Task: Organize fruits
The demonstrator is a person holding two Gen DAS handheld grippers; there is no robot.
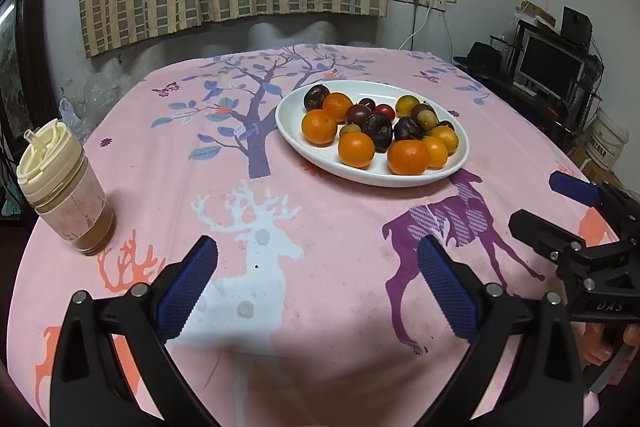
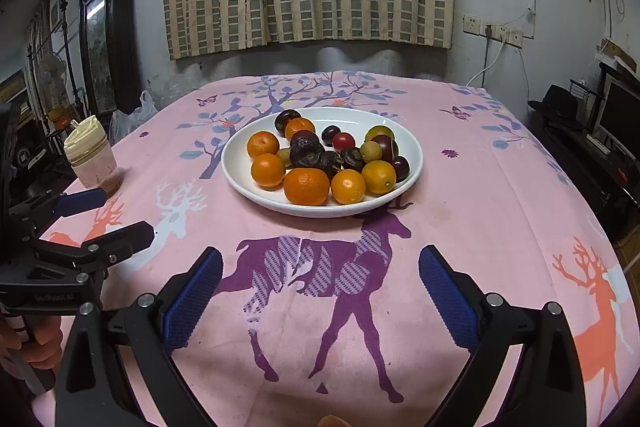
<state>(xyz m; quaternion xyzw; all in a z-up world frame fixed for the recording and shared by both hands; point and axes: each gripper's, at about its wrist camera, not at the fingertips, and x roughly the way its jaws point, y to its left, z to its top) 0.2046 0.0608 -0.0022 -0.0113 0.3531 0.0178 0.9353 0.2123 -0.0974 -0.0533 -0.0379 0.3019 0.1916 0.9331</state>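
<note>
A white oval plate (image 1: 288, 115) (image 2: 240, 179) on the pink tablecloth holds several mixed fruits: small oranges (image 1: 356, 149) (image 2: 306, 186), dark wrinkled fruits (image 1: 378, 129) (image 2: 306, 151), red cherry tomatoes (image 1: 386, 111) (image 2: 343, 141) and yellow-green ones (image 1: 407, 104) (image 2: 370, 151). My left gripper (image 1: 318, 277) is open and empty, low over the near table, short of the plate. My right gripper (image 2: 320, 283) is open and empty, nearer the plate's front. Each gripper shows in the other's view, the right one (image 1: 540, 203) at the right edge and the left one (image 2: 116, 215) at the left edge.
A lidded cup with brown liquid (image 1: 64, 191) (image 2: 94, 159) stands at the table's left edge. A plastic bag (image 2: 132, 119) lies beyond it. A checked curtain hangs behind the table. A desk with a monitor (image 1: 552, 67) stands to the right.
</note>
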